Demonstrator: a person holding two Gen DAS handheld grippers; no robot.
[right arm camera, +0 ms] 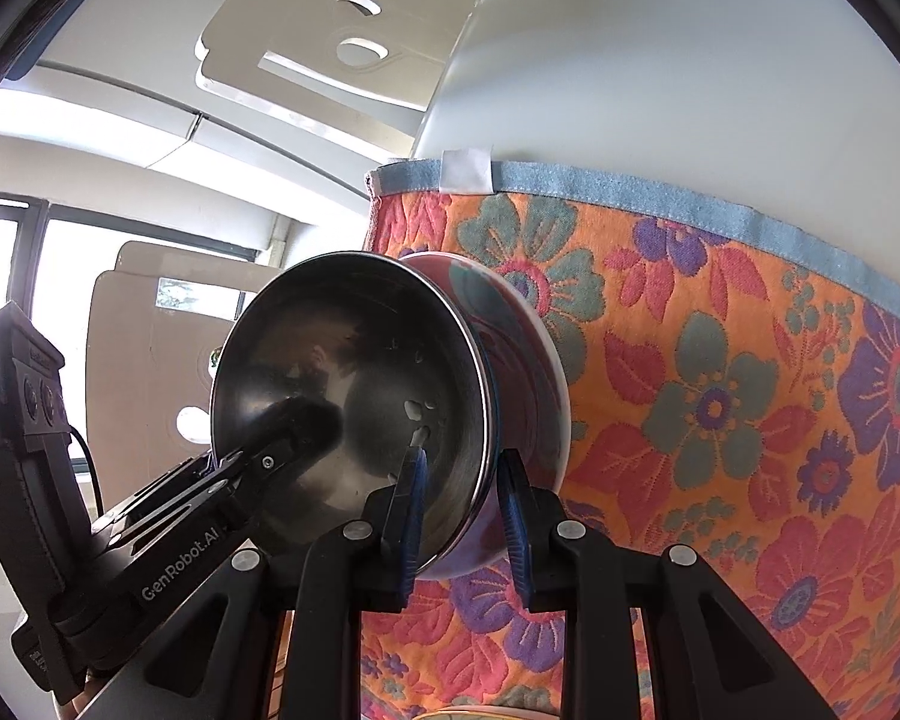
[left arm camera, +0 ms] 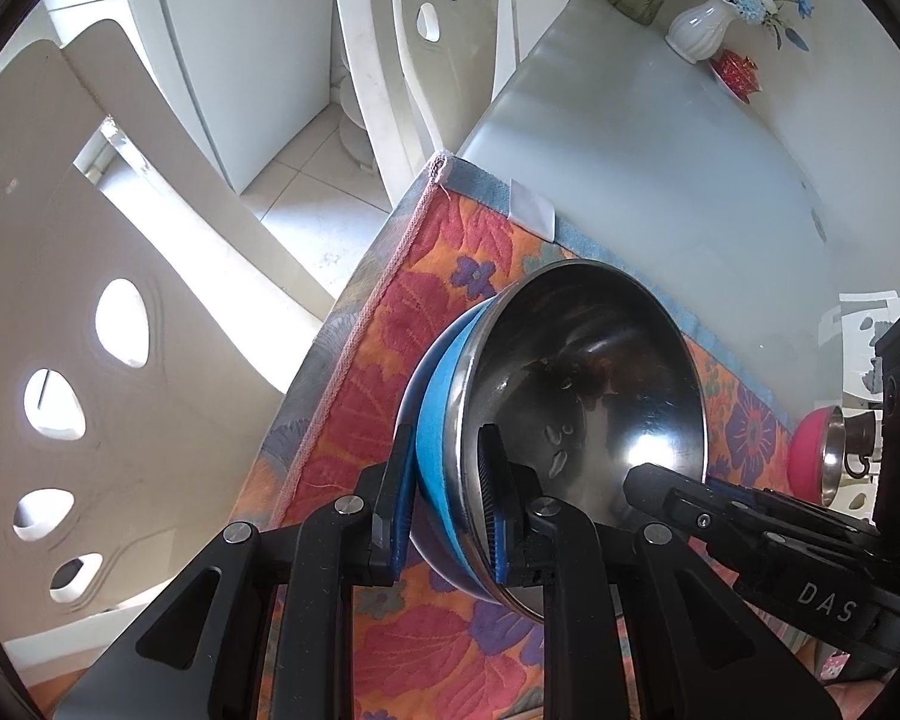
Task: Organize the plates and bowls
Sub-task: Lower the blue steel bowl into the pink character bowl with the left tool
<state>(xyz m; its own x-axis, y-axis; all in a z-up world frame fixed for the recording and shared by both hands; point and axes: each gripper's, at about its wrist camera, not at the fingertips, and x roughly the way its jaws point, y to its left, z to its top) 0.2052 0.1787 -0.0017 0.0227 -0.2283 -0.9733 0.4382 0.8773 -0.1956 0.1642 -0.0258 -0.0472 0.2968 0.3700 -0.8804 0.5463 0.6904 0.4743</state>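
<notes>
— Left gripper (left arm camera: 450, 498): clamped on the rim of the steel bowl (left arm camera: 594, 396), one blue-padded finger (left arm camera: 401, 504) outside against the blue band, the other inside on bare metal.

— And sitting where, that bowl?

— Centre of the left wrist view, on or just over the floral cloth (left arm camera: 366, 396), near the table (left arm camera: 660, 180) corner at 12 o'clock. Seemingly nested in a pale dish (left arm camera: 411, 387), only an edge showing at 9 o'clock; contact hard to confirm.

— Right gripper (right arm camera: 459, 495)?

— Likewise pinched shut on the same rim, opposite side, one pad inside, one outside. Seen from the left camera at 4 o'clock.

— Likely handling?

— Probably light and rigid. Thin polished wall, slick, a few droplets inside, so prone to slipping between ribbed pads. Not fragile itself, though any ceramic underneath would be. Best held at the rim, as now, on two opposite sides to stop it swinging.

— Anything else, further right?

— Woven cloth, orange with red and purple flowers, blue hem, taped down with white tape (left arm camera: 531, 207). Glossy white tabletop beyond. Pink-sided steel bowl (left arm camera: 816, 456) at 3 o'clock, white ribbed vase (left arm camera: 699, 30) with blue flowers at 1 o'clock.
</notes>
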